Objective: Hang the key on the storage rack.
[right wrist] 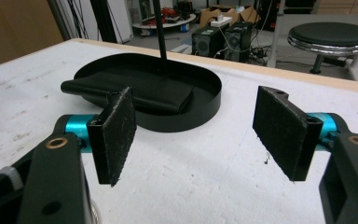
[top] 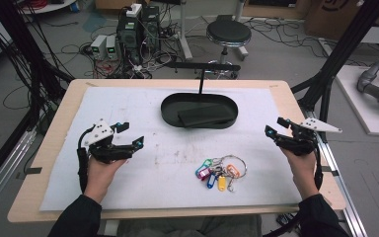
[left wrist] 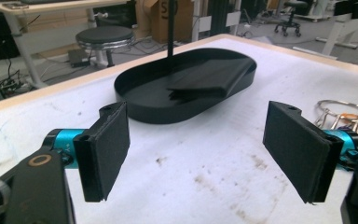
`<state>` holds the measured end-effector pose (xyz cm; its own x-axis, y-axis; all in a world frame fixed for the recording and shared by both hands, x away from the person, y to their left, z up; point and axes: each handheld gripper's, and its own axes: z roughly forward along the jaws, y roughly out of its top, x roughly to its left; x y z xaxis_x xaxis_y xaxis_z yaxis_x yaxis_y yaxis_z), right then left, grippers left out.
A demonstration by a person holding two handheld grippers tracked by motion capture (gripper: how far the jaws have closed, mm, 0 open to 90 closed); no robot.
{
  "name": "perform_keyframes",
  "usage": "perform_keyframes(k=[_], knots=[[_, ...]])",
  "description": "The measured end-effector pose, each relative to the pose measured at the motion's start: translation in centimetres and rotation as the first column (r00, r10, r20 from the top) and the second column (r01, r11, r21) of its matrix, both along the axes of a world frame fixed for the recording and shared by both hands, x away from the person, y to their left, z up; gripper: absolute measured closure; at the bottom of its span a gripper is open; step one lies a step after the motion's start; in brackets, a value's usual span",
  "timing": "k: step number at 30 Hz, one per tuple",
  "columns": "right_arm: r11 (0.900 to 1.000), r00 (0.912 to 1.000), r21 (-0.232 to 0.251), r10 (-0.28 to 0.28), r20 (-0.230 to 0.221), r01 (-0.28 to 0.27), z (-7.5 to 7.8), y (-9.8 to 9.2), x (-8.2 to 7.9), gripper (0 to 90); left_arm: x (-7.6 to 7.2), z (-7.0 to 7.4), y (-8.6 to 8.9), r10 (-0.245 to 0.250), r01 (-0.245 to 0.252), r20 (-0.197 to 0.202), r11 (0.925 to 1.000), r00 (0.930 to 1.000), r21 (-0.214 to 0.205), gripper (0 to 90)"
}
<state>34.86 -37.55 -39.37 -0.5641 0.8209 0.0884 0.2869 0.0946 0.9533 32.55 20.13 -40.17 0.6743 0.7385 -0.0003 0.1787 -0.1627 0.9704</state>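
My left gripper [top: 131, 134] stands with its jaws spread wide and nothing between them; in the left gripper view the pads [left wrist: 103, 149] frame bare white mat [left wrist: 205, 172]. My right gripper [top: 276, 126] is likewise agape and empty, held at the right edge of the desk [top: 54, 128]. The bunch of keys [top: 220, 172], rings with coloured tags, lies flat on the mat between my hands, nearer the front edge and closer to my right hand; its metal rings peek in at the right of the left gripper view. Beyond it sits the black oval tray [top: 170, 109] with a dark folded thing [top: 206, 115] inside and a thin upright post [top: 201, 81] rising from it.

What worries me: the rings are thin and lie flush on the mat, so my broad pads could skid over them or pinch only one tag, leaving the rest to dangle and swing. Coming down too steeply, I might catch and drag the mat instead. If I carry the bunch toward the tray, the hanging tags could snag the post or the tray's rim and pull free of a weak hold.
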Motion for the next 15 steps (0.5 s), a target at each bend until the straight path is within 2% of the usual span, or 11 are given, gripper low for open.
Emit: perform_keyframes(k=[5,7,9,12,15], knots=[[0.9992,0.9994,-0.021,0.033,-0.006,-0.033,-0.4,0.9,-1.0,35.2,-0.2,-0.6,0.9,0.036,-0.036,0.002,0.9993,0.9994,-0.006,22.9],[0.9990,0.9989,-0.023,0.038,-0.029,-0.038,-0.6,1.3,-1.4,37.0,-0.3,-0.8,1.2,0.042,-0.042,-0.005,0.9990,0.9991,-0.017,22.9],[0.9986,0.9977,-0.022,0.046,-0.049,-0.048,-1.1,1.5,-1.7,42.5,-0.4,-0.8,1.3,0.045,-0.045,-0.007,0.9987,0.9990,-0.023,22.9],[0.9968,0.9921,-0.059,0.046,-0.116,-0.053,-2.4,2.2,-1.9,45.3,-0.4,-0.8,1.4,0.038,-0.038,-0.006,0.9987,0.9993,-0.035,22.9],[0.9911,0.9795,-0.099,0.068,-0.189,-0.088,-3.7,3.2,-1.8,49.1,-0.4,-0.9,1.3,0.031,-0.031,-0.005,0.9990,0.9995,-0.031,23.0]])
